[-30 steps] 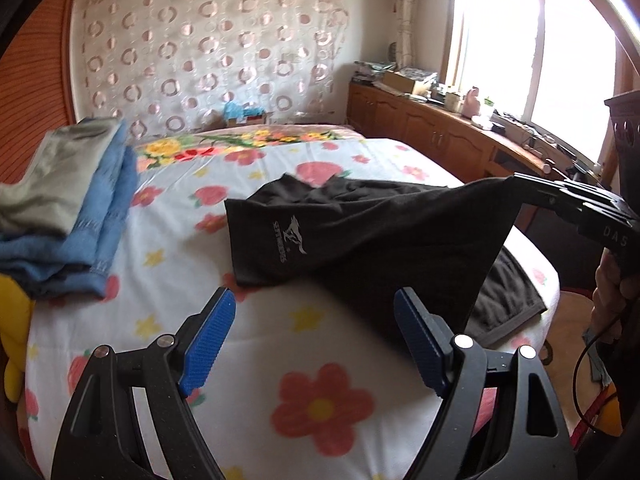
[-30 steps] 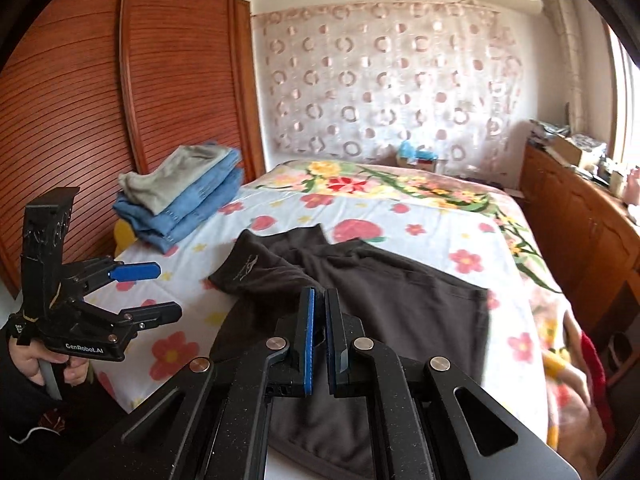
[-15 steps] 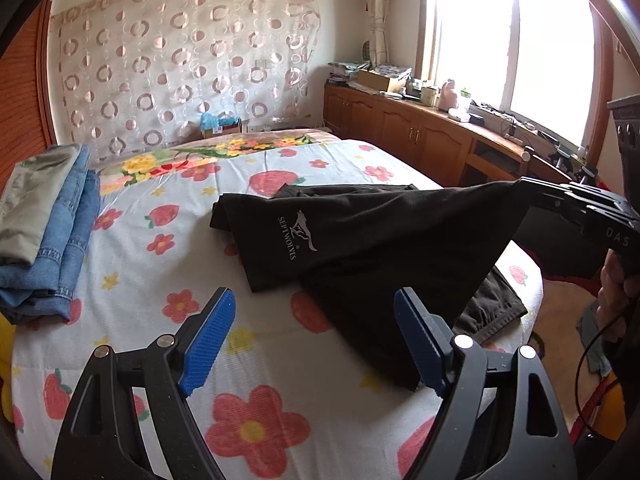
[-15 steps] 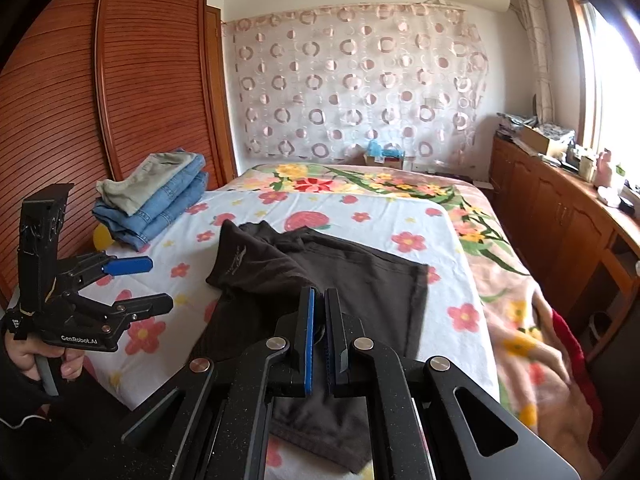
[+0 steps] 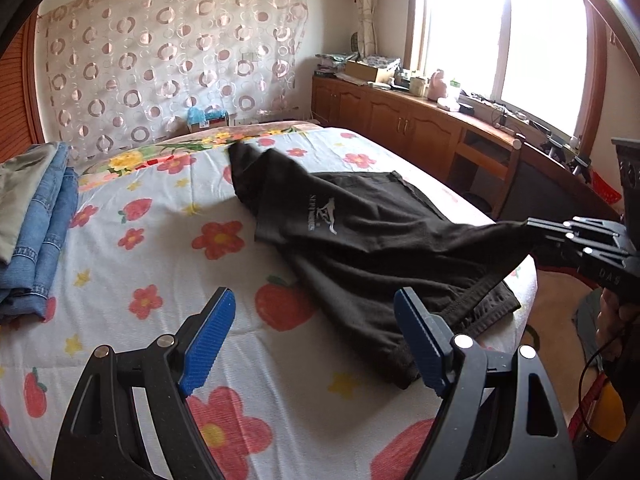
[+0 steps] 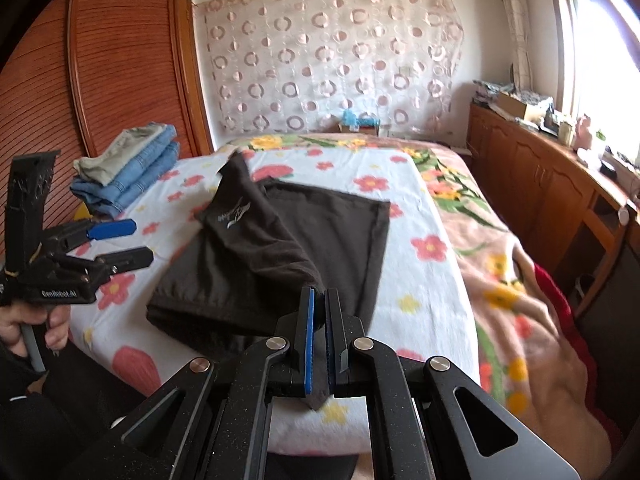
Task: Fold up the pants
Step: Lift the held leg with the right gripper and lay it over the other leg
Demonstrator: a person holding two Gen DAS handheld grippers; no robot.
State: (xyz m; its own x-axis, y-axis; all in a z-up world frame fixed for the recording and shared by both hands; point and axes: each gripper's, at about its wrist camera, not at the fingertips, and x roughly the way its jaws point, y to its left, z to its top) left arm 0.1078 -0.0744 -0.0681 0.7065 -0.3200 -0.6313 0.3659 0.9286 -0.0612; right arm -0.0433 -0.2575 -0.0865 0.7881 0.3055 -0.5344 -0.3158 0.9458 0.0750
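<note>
The fold looks only partly made. The black pants (image 6: 272,248) lie across the near half of the bed (image 6: 404,280), one layer doubled over with the white logo on top, the far end trailing toward the headboard edge, so more folds remain. The right hand-held gripper (image 6: 318,340) is clamped on a corner of the cloth, lifting it taut off the bed's near edge. The left hand-held gripper (image 5: 316,344) hovers wide open and empty, just beside the pants' waistband near that same edge.
</note>
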